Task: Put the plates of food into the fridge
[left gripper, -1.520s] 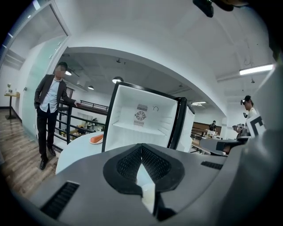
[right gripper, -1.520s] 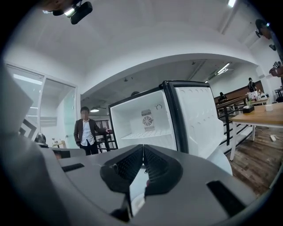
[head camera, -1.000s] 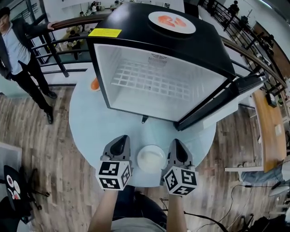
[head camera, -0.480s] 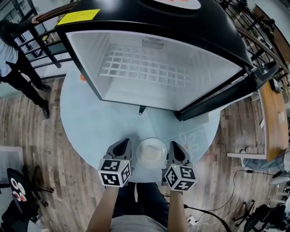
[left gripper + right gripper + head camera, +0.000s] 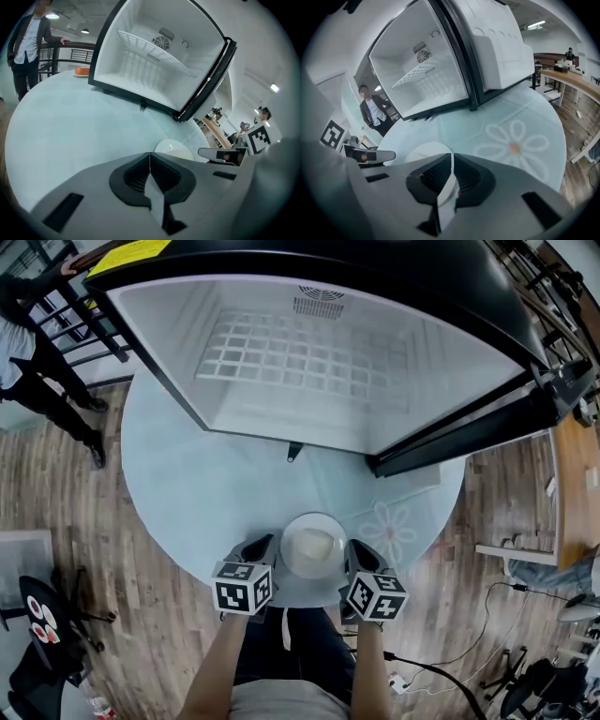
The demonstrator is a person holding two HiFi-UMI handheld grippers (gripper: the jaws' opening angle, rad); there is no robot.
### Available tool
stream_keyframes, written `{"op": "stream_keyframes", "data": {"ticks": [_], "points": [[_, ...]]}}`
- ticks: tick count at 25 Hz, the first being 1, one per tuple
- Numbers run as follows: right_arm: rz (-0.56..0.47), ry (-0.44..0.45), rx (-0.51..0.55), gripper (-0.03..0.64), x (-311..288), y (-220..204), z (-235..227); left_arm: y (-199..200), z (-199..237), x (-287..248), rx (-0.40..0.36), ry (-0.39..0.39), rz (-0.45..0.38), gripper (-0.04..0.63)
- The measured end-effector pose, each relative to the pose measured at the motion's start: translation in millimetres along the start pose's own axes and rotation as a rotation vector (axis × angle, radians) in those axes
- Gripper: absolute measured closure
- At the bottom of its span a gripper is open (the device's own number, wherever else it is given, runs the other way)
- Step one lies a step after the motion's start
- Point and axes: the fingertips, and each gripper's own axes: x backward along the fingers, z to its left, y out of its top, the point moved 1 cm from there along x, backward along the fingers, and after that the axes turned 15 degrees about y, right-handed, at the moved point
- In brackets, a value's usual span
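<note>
Twin grey rigs, dark trousers (image 5: 314, 657)
The left gripper (image 5: 262, 544) and right gripper (image 5: 355, 547) had grey shells, black ribbed pads (image 5: 135, 176) and cubes (image 5: 244, 585) printed with black-and-white square markers.

I see a round worktop (image 5: 187, 493) that looks like smooth, glossy, pale glass, with a daisy (image 5: 389, 526) printed on it. The fridge (image 5: 422, 277) has a shiny black shell and a smooth white plastic lining; its shelf (image 5: 309, 357) is white coated wire. The plate (image 5: 313, 546) is glossy white. The left hand-held gripper (image 5: 149, 154) and right hand-held gripper (image 5: 452, 157) are matt grey plastic with black ribbed pads (image 5: 136, 176). The floor (image 5: 66, 512) is wood-grain planks.
</note>
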Motion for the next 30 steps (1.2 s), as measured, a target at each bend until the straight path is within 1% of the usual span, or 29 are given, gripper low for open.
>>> {"op": "stream_keyframes", "data": {"ticks": [4, 5, 6, 8, 9, 11, 15, 17, 20, 24, 30], "points": [[0.052, 0.079, -0.047, 0.598, -3.7, -11.3, 0.7, -6.8, 2.9, -2.4, 0.102, -0.053, 0.039, 0.586], [0.073, 0.100, -0.055, 0.576, -4.6, -14.0, 1.7, -8.4, 3.1, -2.6, 0.117, -0.061, 0.051, 0.586], [0.098, 0.120, -0.059, 0.527, -5.7, -17.0, 2.7, -9.9, 3.3, -2.7, 0.126, -0.066, 0.061, 0.586], [0.143, 0.146, -0.054, 0.508, -7.9, -21.6, 4.0, -13.2, 2.5, -2.9, 0.132, -0.079, 0.083, 0.584], [0.158, 0.152, -0.050, 0.503, -8.8, -23.0, 4.0, -15.2, 1.1, -3.1, 0.137, -0.090, 0.099, 0.571], [0.167, 0.159, -0.056, 0.503, -10.0, -24.1, 2.9, -18.8, -2.0, -3.7, 0.152, -0.114, 0.129, 0.531], [0.159, 0.185, -0.097, 0.502, -10.9, -22.3, 2.8, -25.5, -7.6, -3.8, 0.189, -0.162, 0.181, 0.499], [0.167, 0.189, -0.093, 0.503, -11.4, -21.8, 1.9, -29.4, -10.9, -4.2, 0.219, -0.187, 0.214, 0.492], [0.182, 0.205, -0.104, 0.503, -12.7, -25.0, 1.7, -34.7, -13.8, -6.7, 0.247, -0.198, 0.252, 0.491], [0.188, 0.225, -0.131, 0.503, -13.5, -28.1, 2.7, -35.6, -14.9, -9.3, 0.279, -0.202, 0.262, 0.491], [0.187, 0.241, -0.157, 0.503, -13.7, -28.4, 0.6, -33.8, -17.1, -12.4, 0.288, -0.202, 0.262, 0.491]]}}
